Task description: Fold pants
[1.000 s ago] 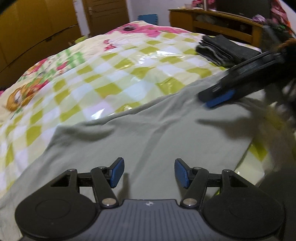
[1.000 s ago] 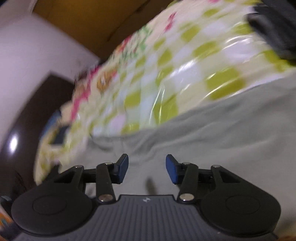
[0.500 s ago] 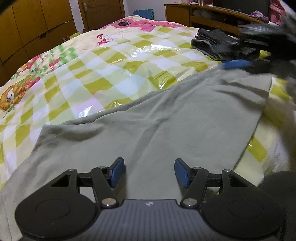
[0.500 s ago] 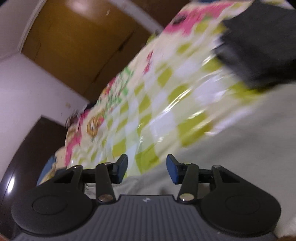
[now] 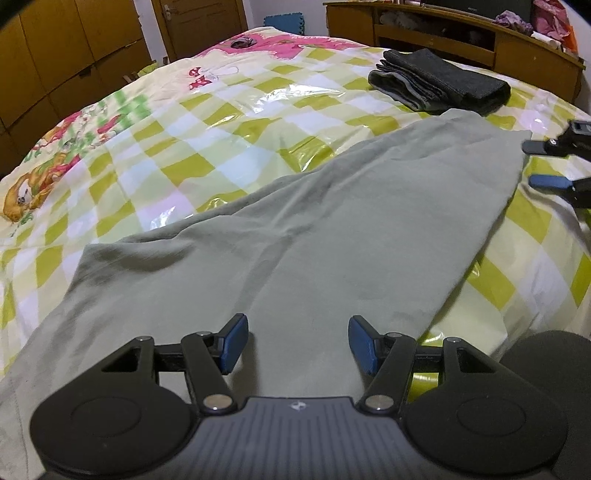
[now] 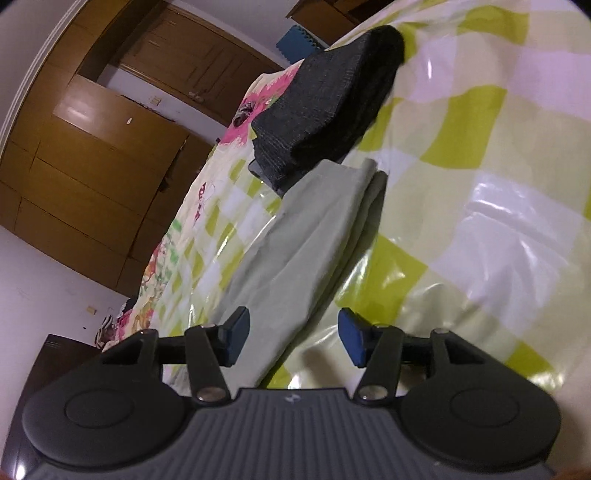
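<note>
Pale grey-green pants (image 5: 314,229) lie flat on the checked bed cover, running from near left to far right. My left gripper (image 5: 293,343) is open and empty, hovering over the near end of the pants. My right gripper (image 6: 291,338) is open and empty, rolled on its side at the far right edge of the pants (image 6: 295,254). It also shows in the left wrist view (image 5: 554,164), just right of the pants' far corner, jaws apart.
A folded dark grey garment (image 5: 439,83) lies on the bed beyond the pants; it also shows in the right wrist view (image 6: 325,99). A wooden headboard shelf (image 5: 461,33) stands behind it. Wooden wardrobes (image 5: 55,59) line the left wall.
My right gripper moved from above the pants out to their far right edge and rolled sideways. The left gripper rose slightly and stays open.
</note>
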